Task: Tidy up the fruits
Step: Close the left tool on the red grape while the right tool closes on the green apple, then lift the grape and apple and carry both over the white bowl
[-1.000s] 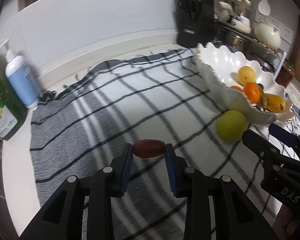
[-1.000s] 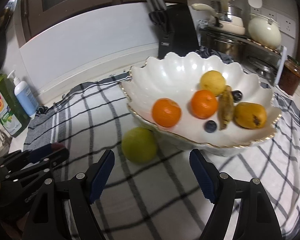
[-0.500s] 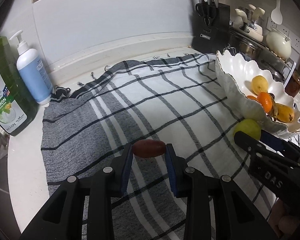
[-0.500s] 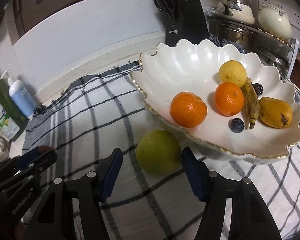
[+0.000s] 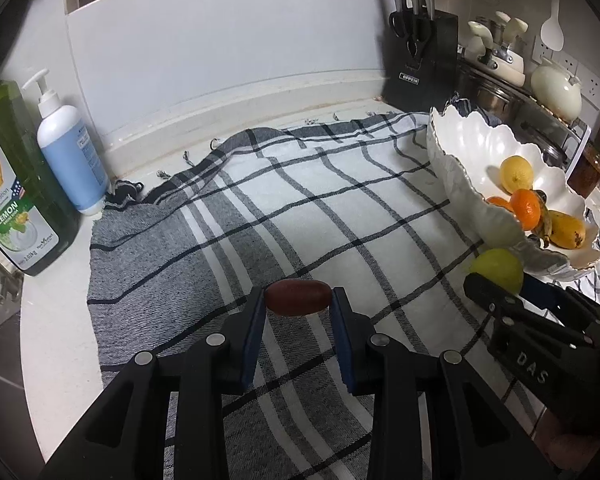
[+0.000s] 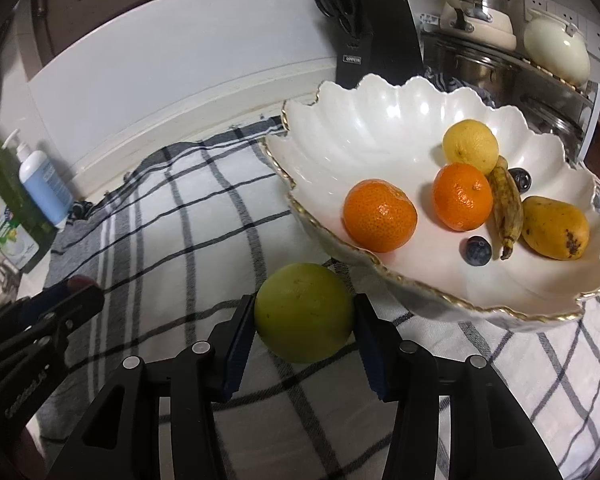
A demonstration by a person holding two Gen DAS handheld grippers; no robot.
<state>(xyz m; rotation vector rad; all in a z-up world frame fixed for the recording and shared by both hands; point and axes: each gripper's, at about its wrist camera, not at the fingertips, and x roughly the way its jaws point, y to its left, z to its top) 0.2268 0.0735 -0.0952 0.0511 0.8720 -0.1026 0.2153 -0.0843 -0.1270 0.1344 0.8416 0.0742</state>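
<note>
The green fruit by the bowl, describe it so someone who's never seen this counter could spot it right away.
Find the big white scalloped bowl with the gold rim on the checked cloth. Just outside its near-left rim, down on the cloth, sits the green fruit, between the closing jaws of the right gripper. It is the only green fruit and the only round one outside the bowl.
</note>
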